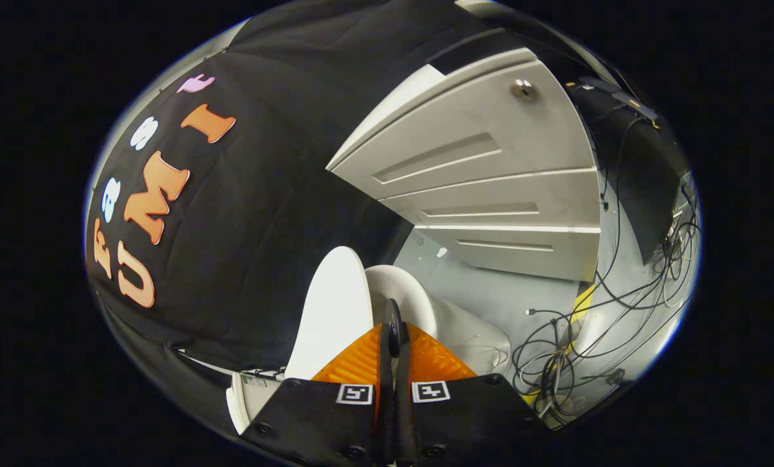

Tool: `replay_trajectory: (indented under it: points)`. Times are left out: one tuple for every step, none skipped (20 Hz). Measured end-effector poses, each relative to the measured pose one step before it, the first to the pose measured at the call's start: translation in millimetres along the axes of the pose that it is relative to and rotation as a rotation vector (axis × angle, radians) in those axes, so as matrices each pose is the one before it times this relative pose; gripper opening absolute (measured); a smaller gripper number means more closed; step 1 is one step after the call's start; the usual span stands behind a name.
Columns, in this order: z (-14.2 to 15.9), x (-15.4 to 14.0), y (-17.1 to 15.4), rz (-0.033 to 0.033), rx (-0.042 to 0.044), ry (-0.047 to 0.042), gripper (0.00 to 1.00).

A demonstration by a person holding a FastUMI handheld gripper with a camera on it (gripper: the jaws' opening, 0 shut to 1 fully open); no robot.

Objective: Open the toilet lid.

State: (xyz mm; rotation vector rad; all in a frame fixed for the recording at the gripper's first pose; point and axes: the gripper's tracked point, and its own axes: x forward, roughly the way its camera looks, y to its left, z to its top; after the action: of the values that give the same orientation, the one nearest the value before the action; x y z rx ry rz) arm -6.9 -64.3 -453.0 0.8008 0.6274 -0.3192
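The white toilet lid (332, 305) stands raised, tilted back toward the black cloth wall, just ahead of my left finger. Beside it are the white seat ring (408, 293) and the bowl's outer body (474, 340), ahead of the right finger. My gripper (393, 327) is shut, its orange fingers (358, 364) pressed together with only a thin dark slit between them. The dark tips sit by the lid's near edge, where lid and seat meet. Nothing shows between the fingers. Whether the tips touch the lid is hidden.
A white cabinet with recessed drawer fronts (491, 188) stands beyond the toilet across a strip of grey floor (491, 292). A tangle of black cables (575, 344) and a yellow strip (581, 305) lie on the floor beside the toilet. The black cloth wall (244, 214) is close behind the lid.
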Motion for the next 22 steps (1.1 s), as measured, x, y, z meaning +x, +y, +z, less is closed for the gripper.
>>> replay_trajectory:
  points:
    - [1.95, -4.12, 7.82, 0.00277, -0.02043, -0.00403, 0.08]
    - [6.02, -1.83, 8.28, 0.00556, -0.01450, -0.01732, 0.09]
    - [5.64, -2.53, 6.84, 0.00483, -0.01446, -0.02036, 0.09]
    - [1.55, -4.97, 8.93, 0.00773, -0.01993, -0.00934, 0.08]
    - [2.56, -3.33, 8.33, 0.00353, -0.01992, -0.00593, 0.08]
    - [2.35, -4.74, 8.46, 0.00195, -0.01848, -0.00191, 0.08]
    - [2.81, -3.16, 9.04, 0.00555, -0.01281, -0.00439, 0.08]
    - [1.81, -3.87, 8.43, 0.00715, -0.00988, 0.00036, 0.08]
    - [1.97, -4.53, 7.63, 0.00941, -0.00963, -0.00109, 0.08]
    - [2.39, -4.10, 7.64, 0.01019, -0.01520, -0.00195, 0.08]
    - [1.56, -3.03, 8.02, 0.00927, -0.01685, -0.00206, 0.08]
    - [1.94, -2.90, 7.77, 0.01001, -0.00291, -0.00175, 0.08]
    - [0.40, -3.91, 7.85, 0.00947, -0.00419, 0.00159, 0.08]
    - [2.80, -3.50, 8.53, 0.00841, 0.00039, -0.00142, 0.08]
    - [1.24, -3.77, 8.66, 0.01281, -0.00722, 0.00296, 0.08]
    - [1.11, -3.32, 6.63, 0.00786, -0.01739, -0.00087, 0.08]
    - [0.85, -2.88, 9.29, 0.01032, -0.02083, -0.00132, 0.08]
    - [1.07, -2.52, 8.26, 0.00964, -0.02011, -0.00197, 0.08]
    - [1.42, -2.60, 7.39, 0.00768, -0.01127, -0.00249, 0.08]
    - [0.66, -1.90, 7.49, 0.00748, -0.01186, 0.00112, 0.08]
    - [0.87, -2.57, 6.27, 0.00564, -0.01333, -0.00016, 0.08]
    - [-0.27, -1.74, 6.10, 0.00269, -0.01731, 0.00329, 0.08]
